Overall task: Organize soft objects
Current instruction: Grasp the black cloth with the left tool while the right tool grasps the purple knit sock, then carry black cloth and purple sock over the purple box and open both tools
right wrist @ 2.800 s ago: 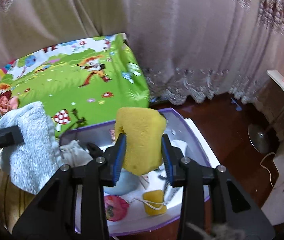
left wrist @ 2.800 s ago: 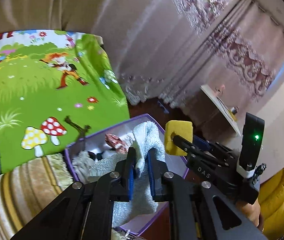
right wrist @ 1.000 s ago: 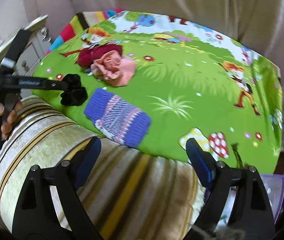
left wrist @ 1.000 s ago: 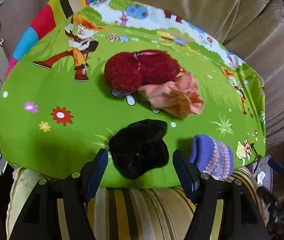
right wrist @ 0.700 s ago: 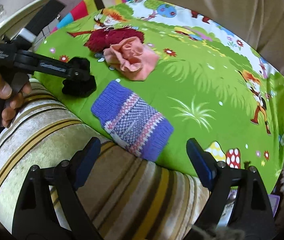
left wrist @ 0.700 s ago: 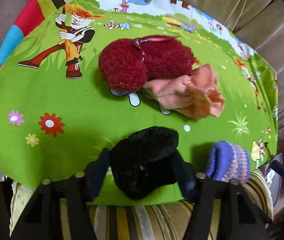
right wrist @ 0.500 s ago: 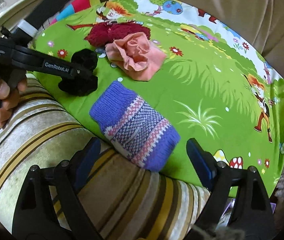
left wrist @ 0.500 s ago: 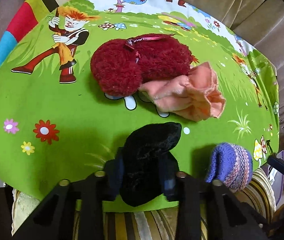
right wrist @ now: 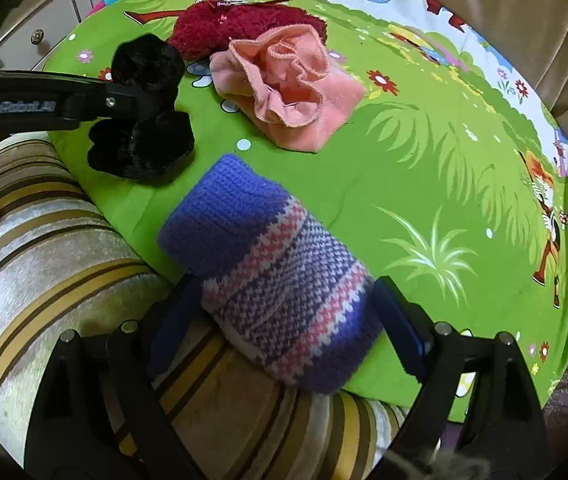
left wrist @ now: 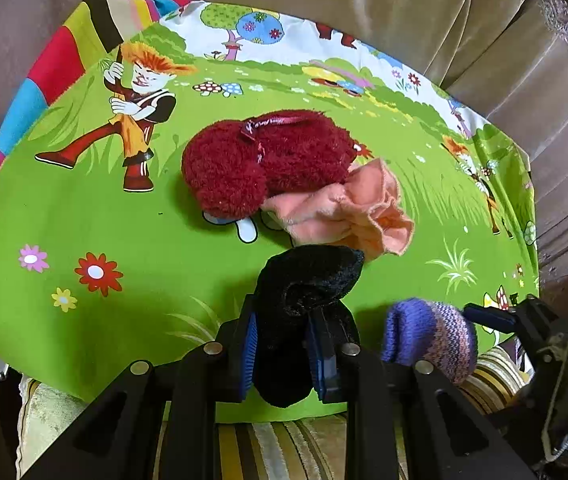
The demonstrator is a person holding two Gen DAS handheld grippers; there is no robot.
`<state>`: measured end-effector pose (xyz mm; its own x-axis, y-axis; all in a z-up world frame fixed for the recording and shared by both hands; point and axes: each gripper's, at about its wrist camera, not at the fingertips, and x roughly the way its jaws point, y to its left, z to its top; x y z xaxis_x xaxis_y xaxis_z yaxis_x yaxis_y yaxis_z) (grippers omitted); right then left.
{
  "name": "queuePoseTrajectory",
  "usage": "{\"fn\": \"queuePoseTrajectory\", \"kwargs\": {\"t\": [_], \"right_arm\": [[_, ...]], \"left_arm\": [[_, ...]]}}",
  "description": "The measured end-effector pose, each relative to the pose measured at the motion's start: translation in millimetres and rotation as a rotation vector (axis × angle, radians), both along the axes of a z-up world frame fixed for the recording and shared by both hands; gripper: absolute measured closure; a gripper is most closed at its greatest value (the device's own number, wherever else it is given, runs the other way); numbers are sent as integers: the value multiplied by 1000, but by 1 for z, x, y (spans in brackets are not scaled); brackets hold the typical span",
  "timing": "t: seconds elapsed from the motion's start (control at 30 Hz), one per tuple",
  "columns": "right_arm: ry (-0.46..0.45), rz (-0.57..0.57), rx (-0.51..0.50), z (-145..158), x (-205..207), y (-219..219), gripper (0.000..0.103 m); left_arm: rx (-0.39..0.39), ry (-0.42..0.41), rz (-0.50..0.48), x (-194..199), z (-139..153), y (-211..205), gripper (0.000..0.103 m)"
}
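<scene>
The left gripper [left wrist: 284, 354] has just been closing and its blue pads now pinch the black fuzzy piece [left wrist: 304, 300], which bulges out ahead of the fingertips and sags behind them; a mid-body pinch likely keeps such limp fabric from slipping out when lifted. The right gripper [right wrist: 284, 332] stands wide, its jaws straddling the purple knitted mitten [right wrist: 267, 280] without pressing it, apparently lined up for a squeeze across the mitten's width. Both pieces lie at the near edge of the green cartoon cloth [left wrist: 123, 240]. Farther ahead of both tools, the crimson fluffy item [left wrist: 263, 164] and the pink cloth [left wrist: 348, 212] rest touching each other, untouched.
</scene>
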<state>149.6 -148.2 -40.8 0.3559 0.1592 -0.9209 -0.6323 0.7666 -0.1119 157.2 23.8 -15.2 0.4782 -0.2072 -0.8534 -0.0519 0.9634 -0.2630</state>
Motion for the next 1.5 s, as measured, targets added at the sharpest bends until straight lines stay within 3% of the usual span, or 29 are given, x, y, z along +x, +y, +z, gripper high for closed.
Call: {"fn": "queuePoseTrajectory", "kwargs": {"t": [0.07, 0.17, 0.23, 0.33, 0.43, 0.9, 1.13, 1.5], "right_arm": [[13, 0, 6, -3, 4, 1, 15], [28, 11, 33, -5, 8, 3, 25], [31, 25, 59, -3, 5, 3, 45], [18, 25, 78, 1, 4, 1, 67], [13, 14, 103, 5, 3, -4, 75], [-101, -111, 231, 54, -22, -56, 77], [-161, -195, 264, 75, -47, -100, 77], [-244, -409, 258, 99, -84, -210, 77]], "left_arm": [[-7, -8, 3, 0, 1, -1, 79], [-14, -17, 5, -2, 2, -1, 79], [-15, -26, 8, -4, 4, -1, 79], [-18, -38, 13, -6, 8, -2, 79], [-20, -50, 13, -10, 11, -5, 79], [-65, -128, -1, -30, 38, -36, 80], [-96, -154, -81, -39, 49, -79, 79], [-154, -174, -243, -56, 61, -162, 79]]}}
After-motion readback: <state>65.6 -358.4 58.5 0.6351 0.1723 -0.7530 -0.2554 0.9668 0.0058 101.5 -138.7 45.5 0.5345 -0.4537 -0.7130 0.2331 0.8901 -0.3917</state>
